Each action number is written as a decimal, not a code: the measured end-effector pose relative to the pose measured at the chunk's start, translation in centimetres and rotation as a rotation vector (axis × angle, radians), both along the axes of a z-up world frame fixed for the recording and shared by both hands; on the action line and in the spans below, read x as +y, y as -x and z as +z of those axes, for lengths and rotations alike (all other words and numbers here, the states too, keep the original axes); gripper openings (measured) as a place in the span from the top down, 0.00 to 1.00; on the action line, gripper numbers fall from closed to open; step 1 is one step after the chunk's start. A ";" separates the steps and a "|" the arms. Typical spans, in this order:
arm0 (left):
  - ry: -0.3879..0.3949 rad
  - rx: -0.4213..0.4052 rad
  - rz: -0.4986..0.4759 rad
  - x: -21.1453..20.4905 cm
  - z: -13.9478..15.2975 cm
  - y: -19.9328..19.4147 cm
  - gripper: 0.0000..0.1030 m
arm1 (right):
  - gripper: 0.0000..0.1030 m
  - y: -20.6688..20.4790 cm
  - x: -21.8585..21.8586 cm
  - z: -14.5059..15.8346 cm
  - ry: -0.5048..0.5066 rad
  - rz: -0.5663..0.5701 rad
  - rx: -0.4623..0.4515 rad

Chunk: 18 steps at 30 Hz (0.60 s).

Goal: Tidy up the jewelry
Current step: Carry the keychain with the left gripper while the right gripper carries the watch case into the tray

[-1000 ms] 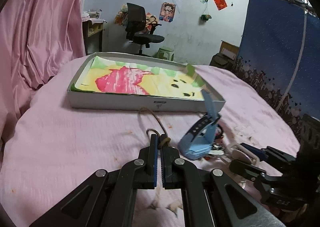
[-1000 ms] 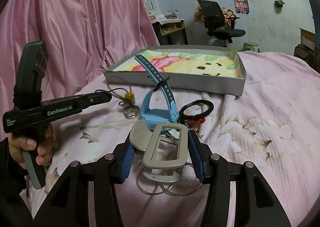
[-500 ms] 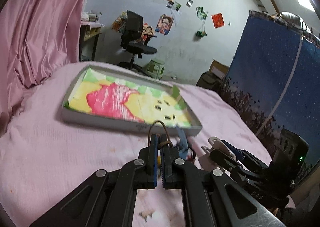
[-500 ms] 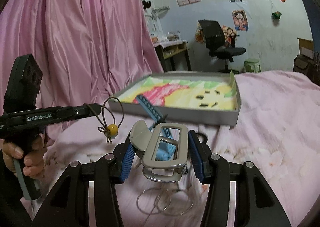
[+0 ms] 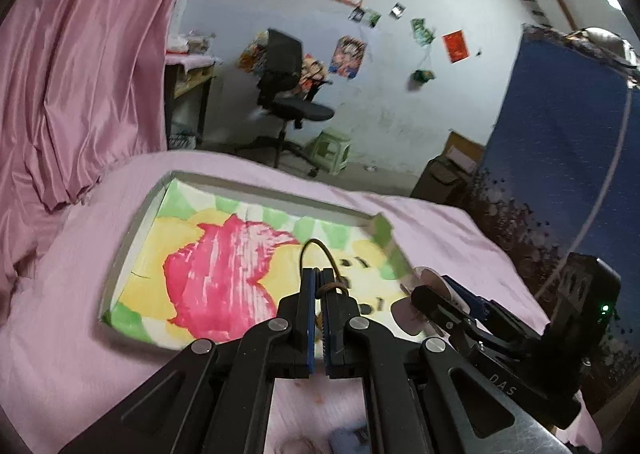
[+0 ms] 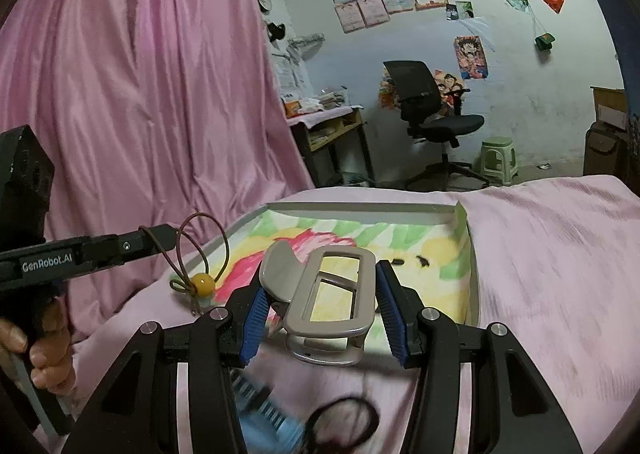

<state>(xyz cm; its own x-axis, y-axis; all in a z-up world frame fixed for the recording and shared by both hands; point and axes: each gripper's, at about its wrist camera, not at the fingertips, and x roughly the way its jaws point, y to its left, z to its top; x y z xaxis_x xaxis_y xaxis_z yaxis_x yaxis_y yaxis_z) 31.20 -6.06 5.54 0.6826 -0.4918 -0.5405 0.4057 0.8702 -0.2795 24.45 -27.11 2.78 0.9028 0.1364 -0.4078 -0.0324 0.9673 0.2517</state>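
While both hands have lifted off the bed, the left gripper (image 5: 319,286), jaws pressed on the cord bracelet (image 6: 200,254), and the right gripper (image 6: 320,302), pinching what looks like a grey clip (image 6: 324,294), now hang over the tray (image 6: 360,208), ready to drop; the watch stays behind.

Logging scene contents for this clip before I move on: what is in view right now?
Brown cord bracelet with a yellow bead: one, hanging from the left gripper.
Grey rectangular clip frame: one, between the right gripper's pads.
Shallow grey tray: one, on the pink bedsheet, lined with a pink, yellow and green drawing.
Black hair band: one, on the sheet, blurred.
Pale blue strap: one, beside it, blurred.
Black office chair: one, by the wall.
Left gripper: shut on cord.
Right gripper: holding frame.
Hand: one, on the left handle.
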 end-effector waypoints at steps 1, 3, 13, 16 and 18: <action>-0.009 0.017 0.008 -0.2 -0.6 -0.7 0.97 | 0.55 -0.6 -0.1 -0.2 -0.001 -0.006 0.012; -0.025 0.045 0.020 -0.5 -1.6 -1.6 0.97 | 0.55 -2.6 -0.3 -1.2 -0.004 -0.015 0.063; -0.110 0.168 0.056 -1.6 -5.9 -2.9 0.97 | 0.55 -5.4 -0.5 -5.0 -0.010 -0.024 0.233; -0.118 0.185 0.057 -1.5 -6.4 -2.6 0.97 | 0.55 -5.5 -0.3 -5.5 -0.011 -0.014 0.253; -0.098 0.177 0.059 -1.1 -6.2 -2.1 0.97 | 0.55 -5.3 -0.2 -5.6 -0.012 -0.013 0.252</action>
